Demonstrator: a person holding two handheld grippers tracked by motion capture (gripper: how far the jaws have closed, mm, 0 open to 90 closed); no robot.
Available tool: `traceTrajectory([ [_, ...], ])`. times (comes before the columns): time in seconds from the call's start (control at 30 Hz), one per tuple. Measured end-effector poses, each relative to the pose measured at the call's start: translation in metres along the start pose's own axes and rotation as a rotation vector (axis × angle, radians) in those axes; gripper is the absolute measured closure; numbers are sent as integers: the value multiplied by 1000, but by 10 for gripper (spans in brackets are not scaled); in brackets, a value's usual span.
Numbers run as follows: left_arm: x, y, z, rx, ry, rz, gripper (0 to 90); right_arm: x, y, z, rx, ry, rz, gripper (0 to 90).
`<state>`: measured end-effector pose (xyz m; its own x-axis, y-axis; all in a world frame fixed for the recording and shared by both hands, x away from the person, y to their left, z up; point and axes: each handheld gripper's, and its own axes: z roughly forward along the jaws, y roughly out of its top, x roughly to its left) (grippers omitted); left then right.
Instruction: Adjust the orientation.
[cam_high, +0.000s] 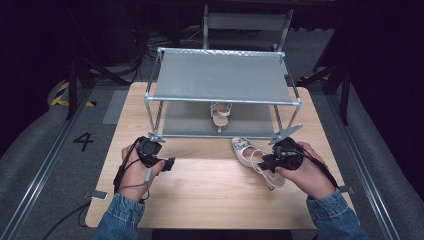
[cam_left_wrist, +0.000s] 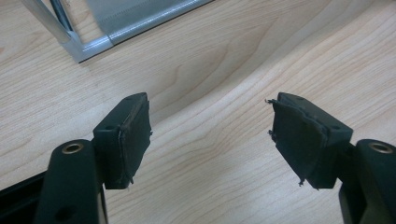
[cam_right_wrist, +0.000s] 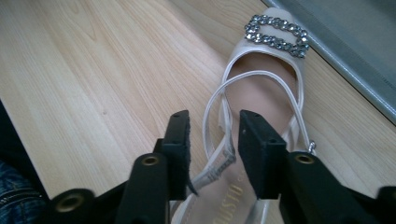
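My right tool (cam_high: 263, 162) sits over a pale shoe (cam_high: 246, 153) on the worktop (cam_high: 210, 195); another shoe (cam_high: 220, 114) rests on the rack's (cam_high: 225, 77) lower shelf.

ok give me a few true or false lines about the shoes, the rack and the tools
1. A shoe sits on the rack's lower shelf. True.
2. The left tool holds a shoe. False: it is open over bare table.
3. The right tool has a strap between its jaws. True.
4. The near shoe is on the rack's top shelf. False: it lies on the table in front of the rack.
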<state>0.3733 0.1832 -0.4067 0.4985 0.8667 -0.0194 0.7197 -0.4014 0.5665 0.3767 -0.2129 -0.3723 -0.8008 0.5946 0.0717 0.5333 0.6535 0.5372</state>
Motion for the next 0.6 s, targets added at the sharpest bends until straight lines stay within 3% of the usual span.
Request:
traceTrajectory([
  [0.33,0,0,3,11,-5,5,283,1,2,33,24,-4,-29,566],
  [0.6,1,0,4,7,-6,2,281,-1,1,55,67,-18,-38,635],
])
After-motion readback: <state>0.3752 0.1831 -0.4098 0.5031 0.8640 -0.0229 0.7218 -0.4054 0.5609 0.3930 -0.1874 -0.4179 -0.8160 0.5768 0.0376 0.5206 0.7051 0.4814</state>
